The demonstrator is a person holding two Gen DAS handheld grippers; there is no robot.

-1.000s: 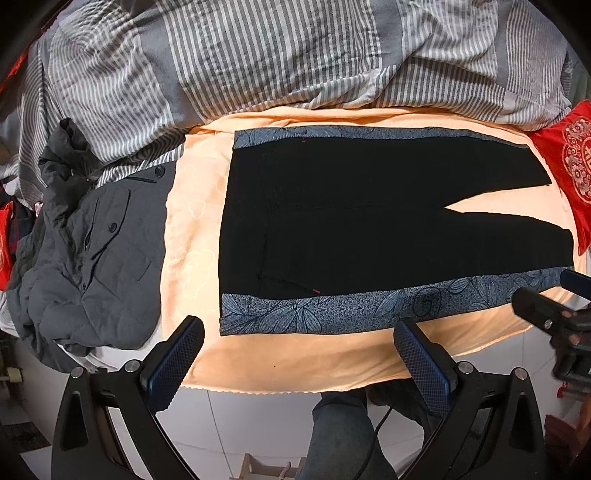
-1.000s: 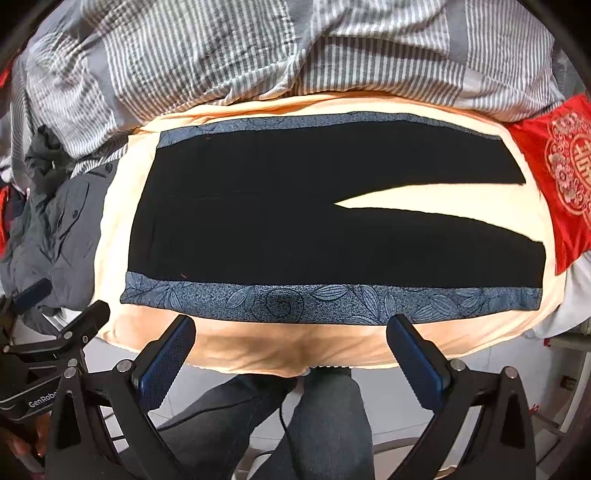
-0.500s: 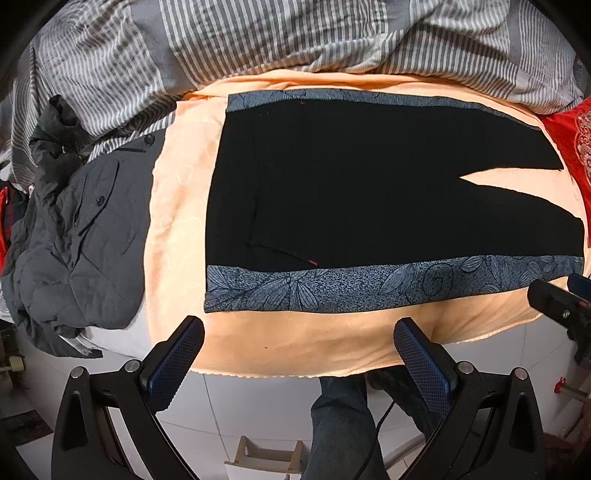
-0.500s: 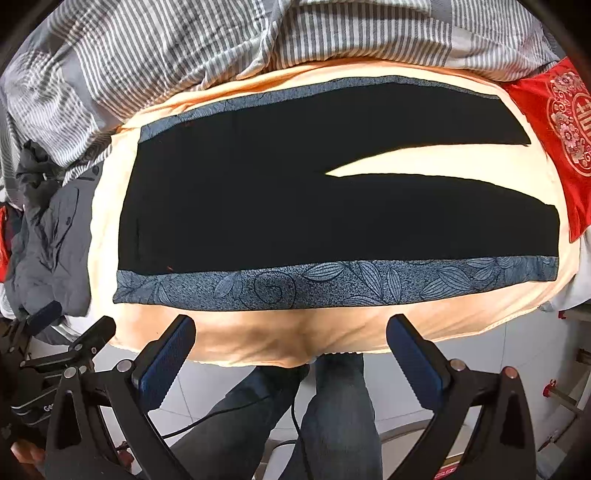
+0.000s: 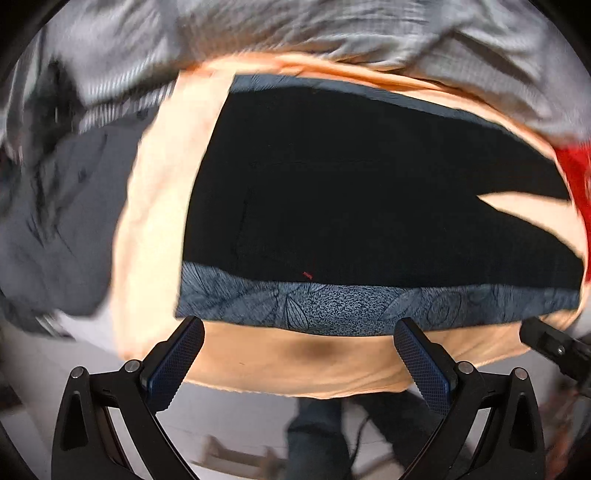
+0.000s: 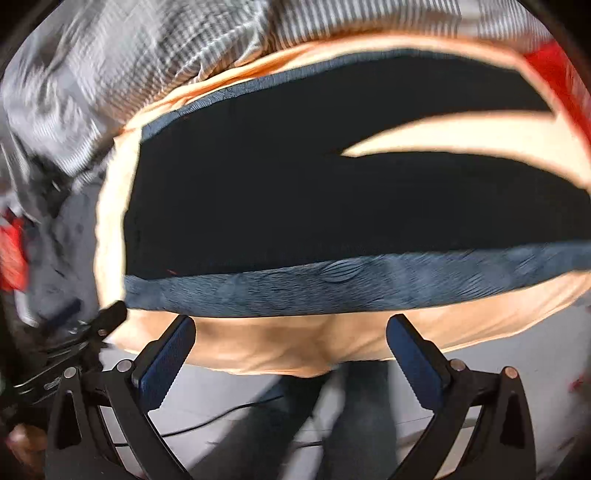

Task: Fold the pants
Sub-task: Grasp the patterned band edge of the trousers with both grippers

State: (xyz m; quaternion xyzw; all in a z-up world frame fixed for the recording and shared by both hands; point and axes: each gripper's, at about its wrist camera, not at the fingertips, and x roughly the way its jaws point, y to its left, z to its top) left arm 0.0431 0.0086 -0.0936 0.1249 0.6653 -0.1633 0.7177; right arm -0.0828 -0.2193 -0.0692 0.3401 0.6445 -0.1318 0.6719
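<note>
Black pants [image 5: 351, 206] with blue-grey leaf-patterned side bands lie flat on the peach sheet [image 5: 155, 206], waist to the left, legs to the right. They also show in the right wrist view [image 6: 295, 206]. My left gripper [image 5: 299, 336] is open and empty, just short of the near patterned band [image 5: 332, 306] near the waist end. My right gripper [image 6: 291, 332] is open and empty, just short of the same band [image 6: 332, 288] further along the leg. Both views are motion-blurred.
A striped grey duvet [image 5: 295, 33] lies behind the pants. A dark grey jacket [image 5: 48, 221] is heaped at the left. A red cloth [image 5: 576, 173] lies at the right. The peach sheet hangs over the near edge above a white floor [image 6: 498, 369]; the person's legs [image 5: 317, 439] stand there.
Both grippers have moved closer to the near edge of the pants, which now fill more of each view. Both stay open.
</note>
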